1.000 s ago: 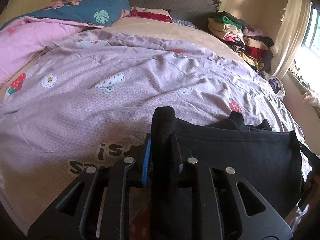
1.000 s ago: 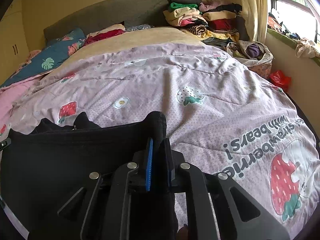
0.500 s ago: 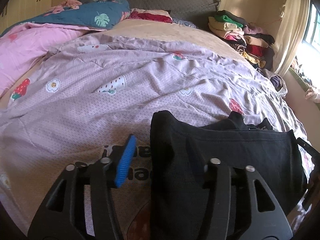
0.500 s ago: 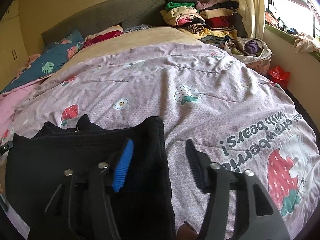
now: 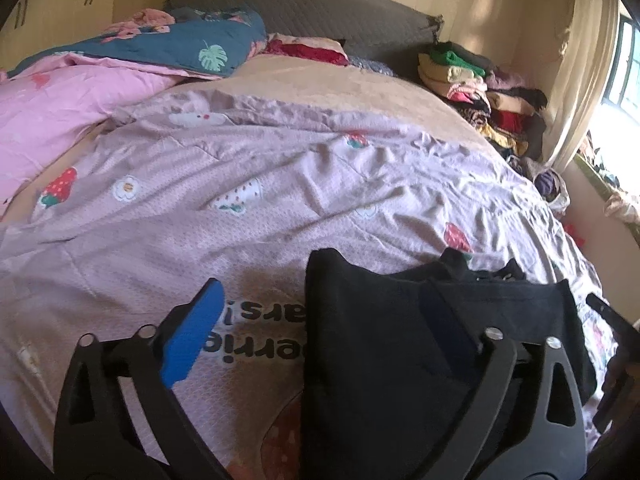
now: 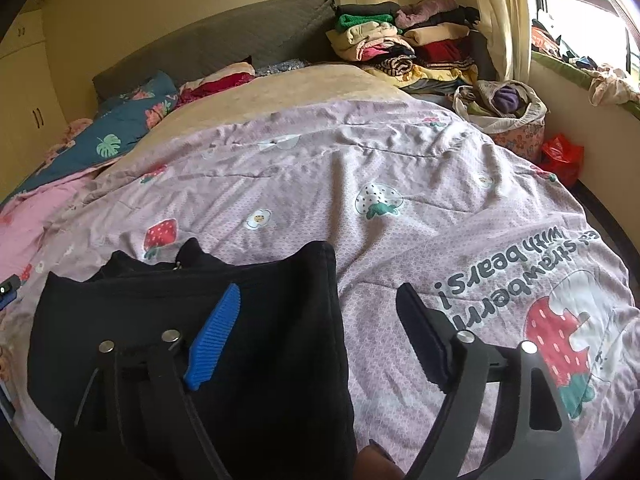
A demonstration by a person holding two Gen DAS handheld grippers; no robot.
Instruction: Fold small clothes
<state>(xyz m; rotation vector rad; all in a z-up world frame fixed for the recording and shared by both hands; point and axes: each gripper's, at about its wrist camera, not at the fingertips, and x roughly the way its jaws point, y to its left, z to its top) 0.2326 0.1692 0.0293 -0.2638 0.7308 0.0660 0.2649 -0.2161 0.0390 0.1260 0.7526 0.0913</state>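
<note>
A: Any readable text?
B: Yes, on the lilac quilt (image 6: 400, 168), printed upside down from the right wrist view: "with bears!" plus part of "strawberries". Left view showed only "errie" and "ars!" beside the black garment (image 5: 384, 344).
A: Where was the garment?
B: Flat on the quilt, folded, at the near edge of the bed; in the right view (image 6: 256, 320) just beside the strawberry print with the writing.
A: Jaws?
B: Left gripper (image 5: 320, 320) spread wide, jaws had just been opening; the garment's corner lay under the gap, nothing pinched. Right gripper (image 6: 320, 320) also wide, just been opening, the garment's edge between the pads, released.
A: Textures?
B: Garment matte, thick knit, squared fold. Quilt stitched, wrinkled, strawberry and flower prints. Blue pad (image 6: 214, 340) ribbed. Folded clothes stack (image 6: 400, 44) by the grey padded headboard (image 6: 224, 40), far beyond the garment.
</note>
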